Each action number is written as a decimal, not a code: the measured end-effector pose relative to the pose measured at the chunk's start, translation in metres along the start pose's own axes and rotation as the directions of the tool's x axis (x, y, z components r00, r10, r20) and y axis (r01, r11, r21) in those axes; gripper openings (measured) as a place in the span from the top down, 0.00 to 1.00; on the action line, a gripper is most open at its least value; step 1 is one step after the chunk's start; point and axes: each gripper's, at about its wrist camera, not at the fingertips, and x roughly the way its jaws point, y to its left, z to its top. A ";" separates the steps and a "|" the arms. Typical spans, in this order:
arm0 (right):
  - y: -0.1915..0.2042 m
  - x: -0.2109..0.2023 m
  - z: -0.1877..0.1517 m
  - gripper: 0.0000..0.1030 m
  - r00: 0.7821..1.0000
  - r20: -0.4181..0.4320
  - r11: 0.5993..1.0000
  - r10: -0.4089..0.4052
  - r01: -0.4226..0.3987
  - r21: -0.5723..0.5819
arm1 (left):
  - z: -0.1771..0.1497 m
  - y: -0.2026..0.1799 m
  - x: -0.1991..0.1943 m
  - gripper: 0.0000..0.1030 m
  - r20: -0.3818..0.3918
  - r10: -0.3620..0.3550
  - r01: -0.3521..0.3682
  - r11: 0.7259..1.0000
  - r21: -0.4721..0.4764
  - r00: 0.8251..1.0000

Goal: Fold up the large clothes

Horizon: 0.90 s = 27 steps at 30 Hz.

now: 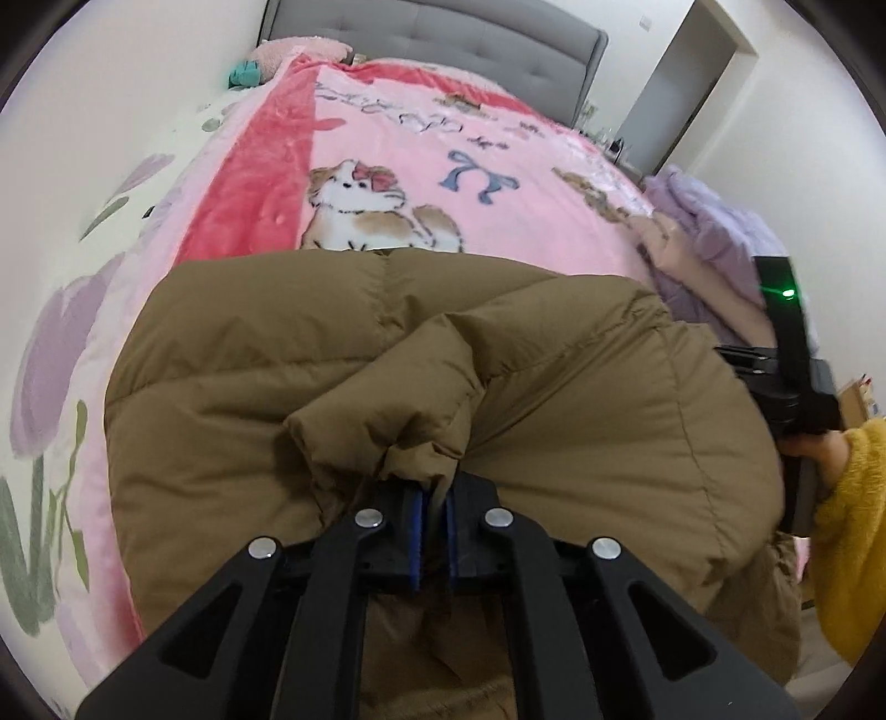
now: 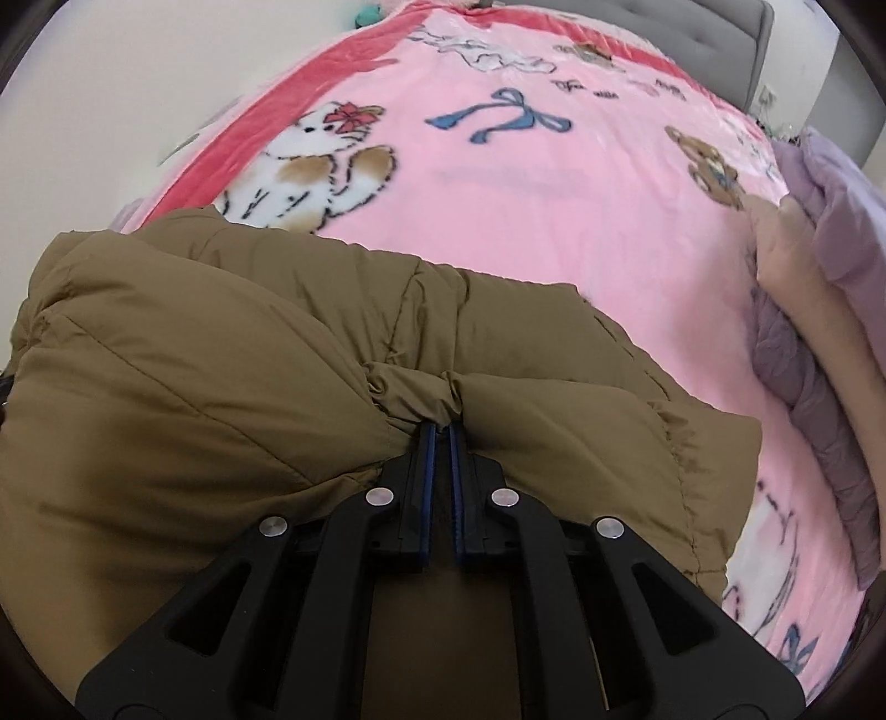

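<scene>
Brown puffer jacket [image 1: 343, 354] spread on pink cartoon blanket [image 1: 498, 221] over bed, filling near half of both views. Left gripper [image 1: 433, 487] clamped on bunched fold of jacket fabric, blue pads [image 1: 415, 543] nearly together, cloth pinched right at tips. Puffy sleeve-like roll humped just ahead-left of left jaws, quilted body of jacket extending ahead and to both sides. Right gripper [image 2: 441, 432] likewise closed on gathered knot of jacket [image 2: 194, 376] cloth, blue pads [image 2: 426, 493] close together, twisted wad bulging directly past tips. Quilted panels ballooned left and right of right jaws; jacket edge hanging off to right of jaws onto blanket [image 2: 554, 221]. Right gripper body [image 1: 792, 376] seen far right of left jaws, green light lit, held by hand [image 1: 825, 448] in yellow fuzzy sleeve [image 1: 847, 543]. Lilac garment pile [image 1: 714, 232] well ahead-right of left jaws, at bed edge; same pile [image 2: 819, 310] far right of right jaws, apart from jacket. Cat print with red bow [image 1: 365, 210] just beyond jacket's far edge, ahead of left jaws; same print [image 2: 315, 166] ahead-left of right jaws. Blue ribbon print [image 2: 498, 119] straight ahead of right jaws, farther up blanket. Bear print [image 2: 714, 166] ahead-right. Grey tufted headboard [image 1: 443, 44] far ahead of left jaws, pink pillow [image 1: 299, 52] ahead-left by it. Tulip-pattern sheet [image 1: 61, 332] left of left jaws along wall side.
</scene>
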 end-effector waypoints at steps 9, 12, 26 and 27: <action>-0.029 -0.093 -0.037 0.42 0.949 0.287 0.972 0.132 -0.181 0.150 | -0.012 -0.009 -0.066 0.62 0.181 0.143 -0.156 0.986 0.060 0.973; -0.031 -0.128 -0.070 0.42 0.921 0.377 0.976 0.095 -0.160 0.145 | -0.010 -0.022 -0.100 0.50 0.304 0.204 -0.238 0.968 0.076 0.930; -0.014 -0.065 -0.106 0.35 0.986 0.168 0.999 0.021 -0.025 0.023 | 0.026 -0.042 0.009 0.37 -0.030 0.107 -0.096 0.961 0.261 0.994; -0.015 -0.060 -0.106 0.35 0.988 0.156 0.999 0.020 -0.026 0.032 | 0.025 -0.044 0.013 0.37 -0.036 0.115 -0.101 0.956 0.277 0.993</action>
